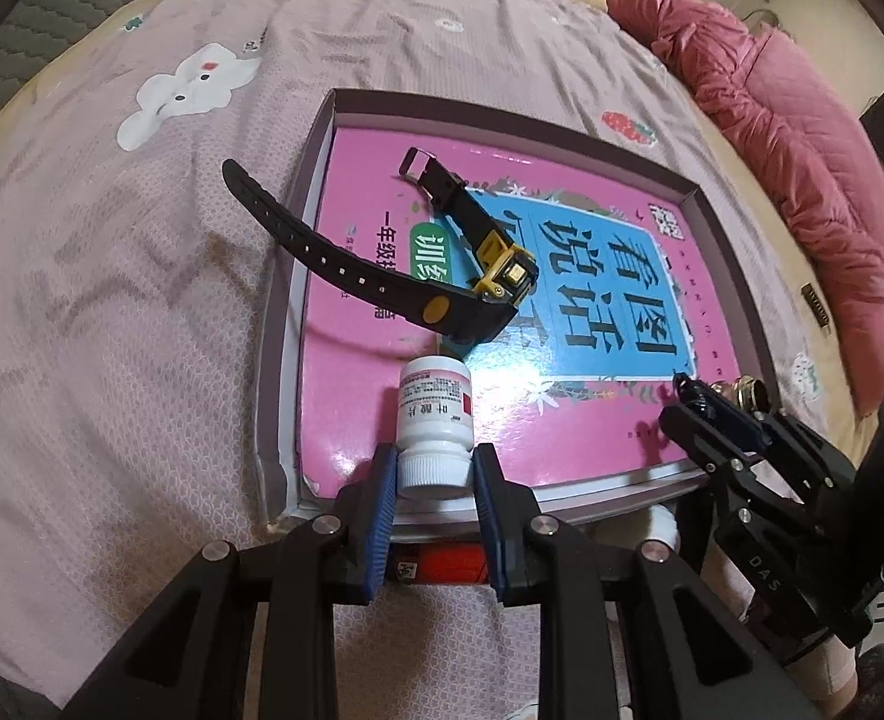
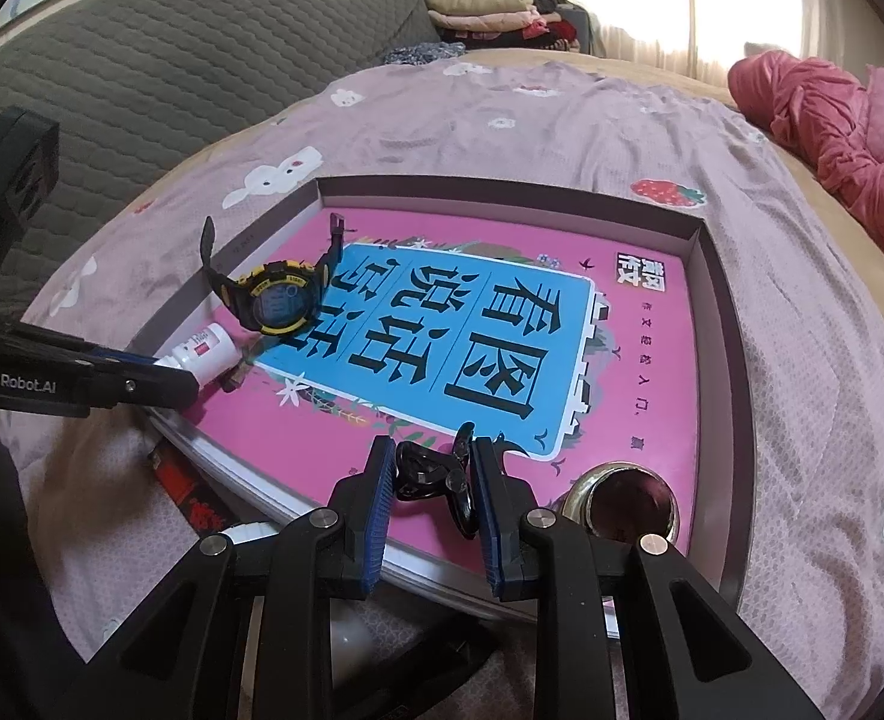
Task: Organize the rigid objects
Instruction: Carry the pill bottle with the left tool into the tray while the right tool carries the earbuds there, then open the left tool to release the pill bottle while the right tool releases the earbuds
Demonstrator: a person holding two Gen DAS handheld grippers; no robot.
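A shallow box (image 1: 298, 276) on the bed holds a pink and blue book (image 1: 592, 276). A black and yellow watch (image 1: 490, 276) lies on the book; it also shows in the right wrist view (image 2: 274, 297). My left gripper (image 1: 434, 468) is shut on the cap end of a white pill bottle (image 1: 434, 414) lying on the book's near edge. My right gripper (image 2: 433, 483) is shut on a small black clip-like object (image 2: 427, 474) over the book's near edge. A round brass-rimmed object (image 2: 622, 501) sits just right of it.
The box rim (image 2: 712, 276) rises around the book. A red packet (image 1: 442, 564) lies on the sheet below the box. A pink quilt (image 1: 802, 138) lies at the right. A grey sofa (image 2: 142, 60) stands behind, with folded clothes (image 2: 484, 12).
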